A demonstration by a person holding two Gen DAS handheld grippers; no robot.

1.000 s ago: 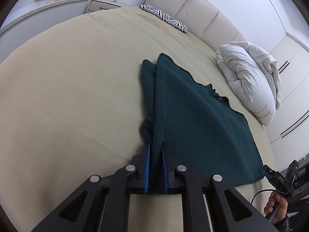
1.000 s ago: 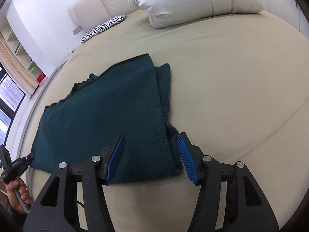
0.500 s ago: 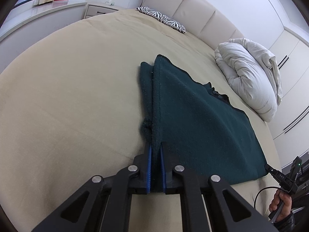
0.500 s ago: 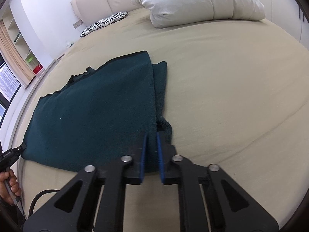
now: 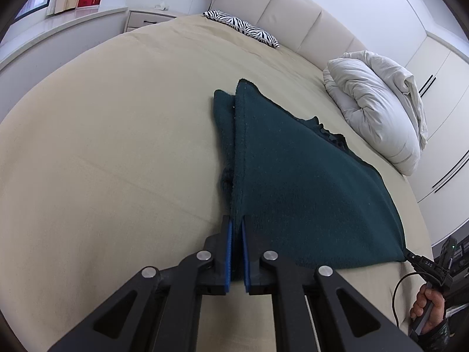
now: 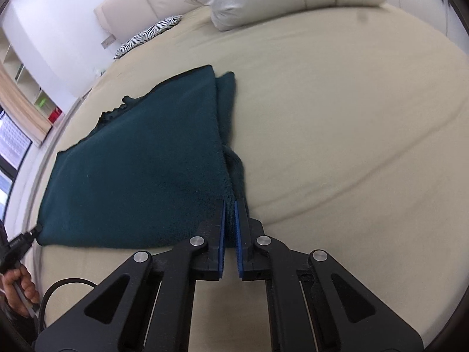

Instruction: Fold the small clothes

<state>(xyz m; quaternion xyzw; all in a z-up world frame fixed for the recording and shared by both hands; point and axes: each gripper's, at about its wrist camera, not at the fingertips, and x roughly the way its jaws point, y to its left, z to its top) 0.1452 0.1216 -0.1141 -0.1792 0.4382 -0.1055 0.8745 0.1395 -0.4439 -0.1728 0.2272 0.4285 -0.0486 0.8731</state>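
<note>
Left gripper [image 5: 236, 226]: blue-padded fingers pressed together on one near corner of the dark green garment [image 5: 293, 182], the cloth pinched between the pads. Right gripper [image 6: 230, 205]: fingers likewise clenched on the opposite near corner of the same garment [image 6: 140, 170], with fabric filling the narrow gap between the pads. Each gripper also appears at the margin of the other's view: the right gripper's tip at the lower right of the left wrist view, the left gripper's tip at the lower left of the right wrist view, each touching its own corner, with a bare hand on the handle and a black cable looping below.

The garment lies folded and flat on the beige bedspread [image 5: 117, 146], its near edge running close to the foot edge of the bed; a narrower under-layer protrudes along each side fold. Beyond it, toward the headboard [image 5: 293, 14], rest a zebra-print pillow [image 5: 243, 28] and a bundled white duvet [image 5: 378, 105], both well apart from the garment. A white nightstand [image 5: 146, 20] stands at the head corner. Nothing lies between the grippers and the cloth.
</note>
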